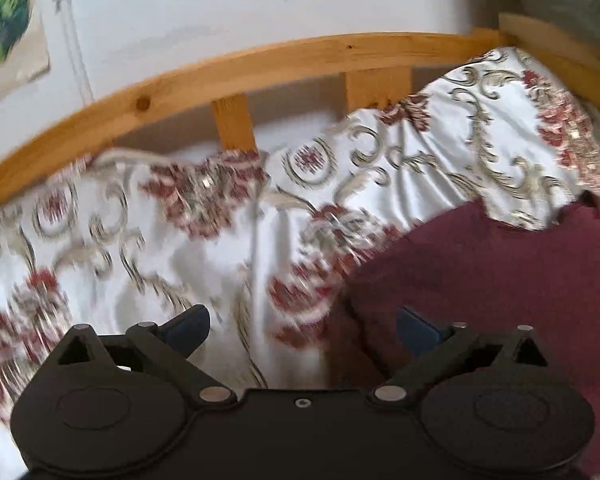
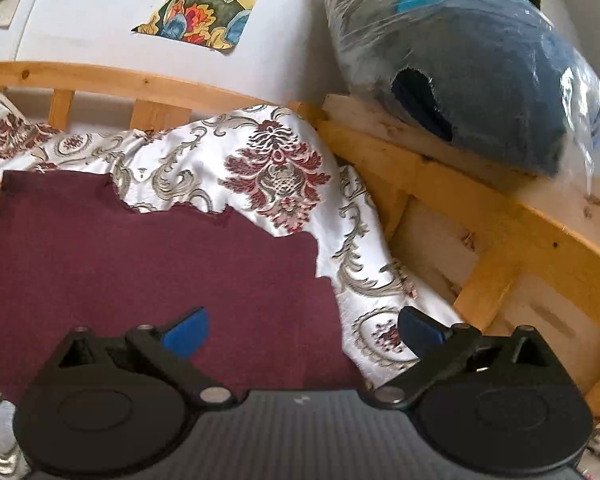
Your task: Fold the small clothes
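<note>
A maroon cloth [image 2: 148, 256] lies flat on a white bedspread with red and gold floral print [image 2: 276, 172]. In the left wrist view the maroon cloth [image 1: 500, 280] fills the lower right, with its left edge between my fingers. My left gripper [image 1: 304, 328] is open and empty, low over that edge. My right gripper [image 2: 304, 330] is open and empty, over the cloth's right edge, its left pad [image 2: 188, 330] above the cloth and its right pad [image 2: 418, 332] above the bedspread.
A wooden bed rail [image 1: 260, 68] runs along the white wall behind the bedspread [image 1: 140, 240]. In the right wrist view the rail [image 2: 480, 208] turns a corner, and a plastic-wrapped dark blue bundle [image 2: 472, 72] rests on it. Colourful pictures [image 2: 208, 4] hang on the wall.
</note>
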The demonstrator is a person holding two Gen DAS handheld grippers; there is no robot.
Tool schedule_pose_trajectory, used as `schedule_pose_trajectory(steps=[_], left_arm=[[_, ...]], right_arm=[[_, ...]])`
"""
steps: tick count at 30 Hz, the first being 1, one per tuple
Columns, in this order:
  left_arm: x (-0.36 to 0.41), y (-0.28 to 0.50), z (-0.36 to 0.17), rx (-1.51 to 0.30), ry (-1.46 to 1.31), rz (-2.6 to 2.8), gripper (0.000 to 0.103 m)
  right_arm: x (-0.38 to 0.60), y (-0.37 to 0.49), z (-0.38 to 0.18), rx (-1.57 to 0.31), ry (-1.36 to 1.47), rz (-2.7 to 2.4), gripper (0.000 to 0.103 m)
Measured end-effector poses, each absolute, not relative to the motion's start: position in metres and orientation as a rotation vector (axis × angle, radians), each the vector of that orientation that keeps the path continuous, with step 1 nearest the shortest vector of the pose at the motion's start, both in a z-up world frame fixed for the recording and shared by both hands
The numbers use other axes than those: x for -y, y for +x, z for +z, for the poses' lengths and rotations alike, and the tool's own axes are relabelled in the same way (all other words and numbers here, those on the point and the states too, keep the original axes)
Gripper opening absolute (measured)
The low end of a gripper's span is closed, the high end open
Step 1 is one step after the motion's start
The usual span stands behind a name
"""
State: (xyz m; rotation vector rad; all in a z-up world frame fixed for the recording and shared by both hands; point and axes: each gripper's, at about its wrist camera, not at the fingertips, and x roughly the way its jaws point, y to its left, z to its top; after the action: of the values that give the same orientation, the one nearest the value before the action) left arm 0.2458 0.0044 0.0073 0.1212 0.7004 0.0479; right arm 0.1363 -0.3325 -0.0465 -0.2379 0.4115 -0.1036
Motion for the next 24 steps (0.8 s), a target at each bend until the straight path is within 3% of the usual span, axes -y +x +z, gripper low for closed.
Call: schedule_pose_trajectory(steps=[5, 10, 17, 24], left_arm=[[-0.006, 0.197, -0.012, -0.702, -0.007, -0.012, 0.097], [0.003, 0.18, -0.03, -0.773, -0.044, -0.12, 0.078], [0.01, 0.184, -0.038, -0.835, -0.063, -0.138, 0.005], [0.004, 0.166, -0.027, -0.73, -0.075, -0.081, 0.004]], right_arm=[[0.339, 0.139, -0.054, -0.437, -0.23, -0.115, 0.103], [0.347, 0.139, -0.05, -0.43, -0.194, -0.134, 0.103], [0.345, 0.14, -0.054, -0.45, -0.196, -0.123, 0.103], [0.343, 0.14, -0.054, -0.455, -0.196, -0.123, 0.103]])
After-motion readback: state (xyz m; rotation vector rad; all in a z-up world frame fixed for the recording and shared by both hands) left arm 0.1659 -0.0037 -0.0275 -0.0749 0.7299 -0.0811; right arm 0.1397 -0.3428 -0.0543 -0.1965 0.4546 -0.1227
